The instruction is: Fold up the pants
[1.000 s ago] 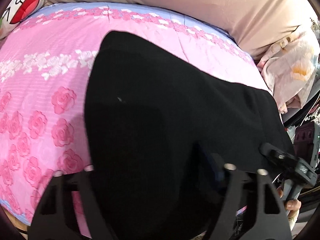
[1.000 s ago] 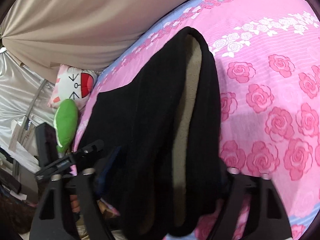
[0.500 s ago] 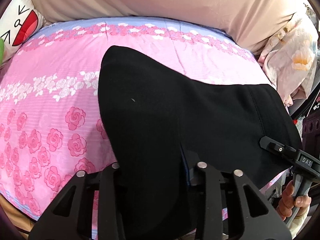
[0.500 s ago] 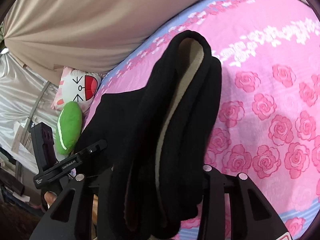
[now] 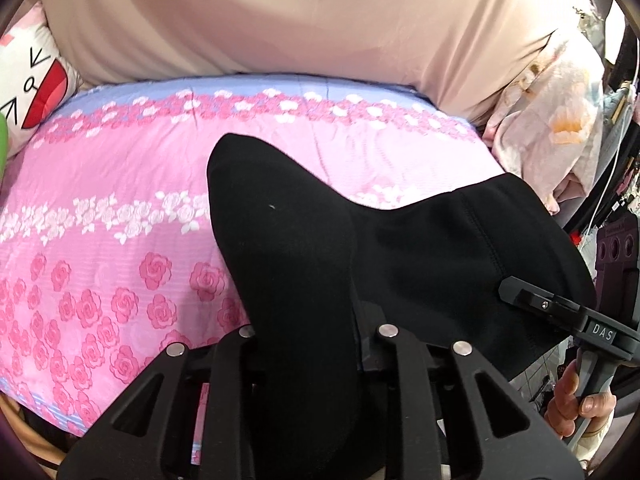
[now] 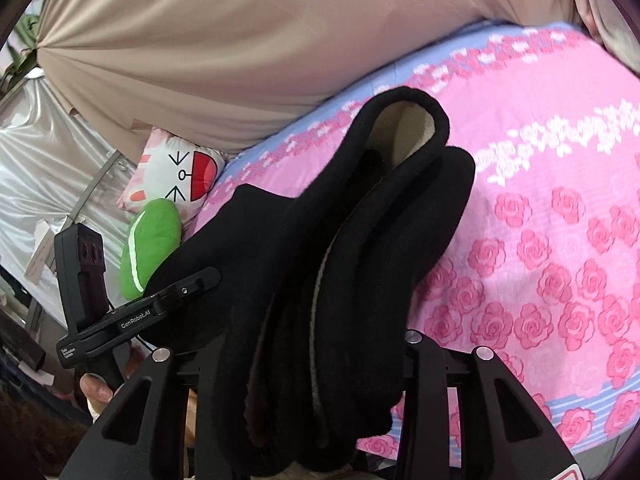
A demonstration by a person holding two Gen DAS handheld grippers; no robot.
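Beige curtain fabric [image 5: 280, 20] fills the top of both views, above a bed with a pink rose-print bedspread [image 5: 100, 208] edged in blue. Black pants [image 5: 288, 248] with a pale fleecy lining [image 6: 404, 136] lie bunched from frame centre down to the bottom edge, draped over both tools. At upper left a cartoon-face pillow [image 6: 180, 176] sits beside a green plush toy [image 6: 154, 244]. Both tools have just been closing: the left tool [image 5: 316, 332] clamps a fold of the pants, and the right tool [image 6: 308, 344] clamps a thick bundle of them. A hand [image 5: 580, 404] holds the right tool's handle at lower right.
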